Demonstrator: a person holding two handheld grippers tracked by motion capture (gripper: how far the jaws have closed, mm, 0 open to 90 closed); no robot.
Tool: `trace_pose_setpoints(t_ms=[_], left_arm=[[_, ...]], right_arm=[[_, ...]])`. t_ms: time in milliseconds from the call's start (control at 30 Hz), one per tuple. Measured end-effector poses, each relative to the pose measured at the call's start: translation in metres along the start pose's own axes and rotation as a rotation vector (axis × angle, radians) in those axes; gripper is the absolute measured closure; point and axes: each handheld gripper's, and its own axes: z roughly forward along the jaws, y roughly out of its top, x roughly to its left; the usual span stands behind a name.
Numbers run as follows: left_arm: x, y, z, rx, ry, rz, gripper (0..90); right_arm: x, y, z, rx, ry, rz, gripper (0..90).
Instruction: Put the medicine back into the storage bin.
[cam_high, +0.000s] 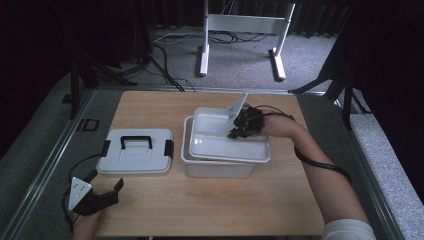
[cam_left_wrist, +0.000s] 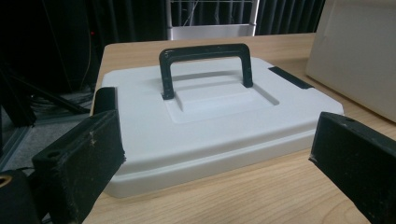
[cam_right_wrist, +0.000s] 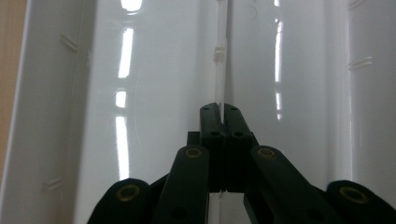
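Note:
A white inner tray (cam_high: 220, 145) sits askew over the top of an open white box (cam_high: 215, 169) at the table's middle. My right gripper (cam_high: 239, 129) reaches into the tray from the right. In the right gripper view the right gripper (cam_right_wrist: 219, 111) is shut on the thin upright divider (cam_right_wrist: 219, 70) that runs down the tray (cam_right_wrist: 154, 93). The box's white lid (cam_high: 135, 152) with a black handle (cam_high: 136, 141) lies flat to the left. My left gripper (cam_high: 106, 186) is open near the table's front left corner and points at the lid (cam_left_wrist: 210, 116), with nothing between its jaws.
The wooden table (cam_high: 210, 205) has bare room in front of the box and the lid. Black clips (cam_high: 169, 148) sit on the lid's sides. A white metal stand (cam_high: 242, 30) and cables are on the floor beyond the far edge.

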Motion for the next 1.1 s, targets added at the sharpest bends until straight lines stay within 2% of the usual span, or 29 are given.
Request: trace_pose_setpoints(t_ms=[167, 433, 600, 867, 933, 1033, 1100], left_arm=[[0.0, 0.0, 0.0, 0.001, -0.001, 0.004, 2.3], [-0.001, 0.0, 0.0, 0.0, -0.002, 0.006, 2.3], [-0.002, 0.0, 0.001, 0.003, -0.009, 0.025, 2.3], [-0.003, 0.0, 0.001, -0.01, -0.02, 0.044, 2.4], [-0.003, 0.0, 0.001, -0.008, 0.001, 0.042, 2.4], [-0.003, 0.0, 0.0, -0.011, -0.002, 0.033, 2.4], [-0.001, 0.0, 0.001, -0.001, -0.028, 0.028, 2.6]], right_arm=[[-0.008, 0.006, 0.017, 0.016, 0.041, -0.016, 88.9], [-0.013, 0.014, 0.029, 0.014, 0.054, -0.026, 88.9], [-0.012, 0.014, 0.036, 0.02, 0.053, -0.031, 89.0], [-0.013, 0.004, 0.042, -0.032, 0.065, 0.004, 88.6], [-0.012, 0.006, 0.042, -0.021, 0.053, 0.006, 86.6], [-0.01, 0.006, 0.037, -0.029, 0.038, 0.015, 79.6], [-0.009, 0.004, 0.032, -0.047, 0.023, 0.038, 73.2]])
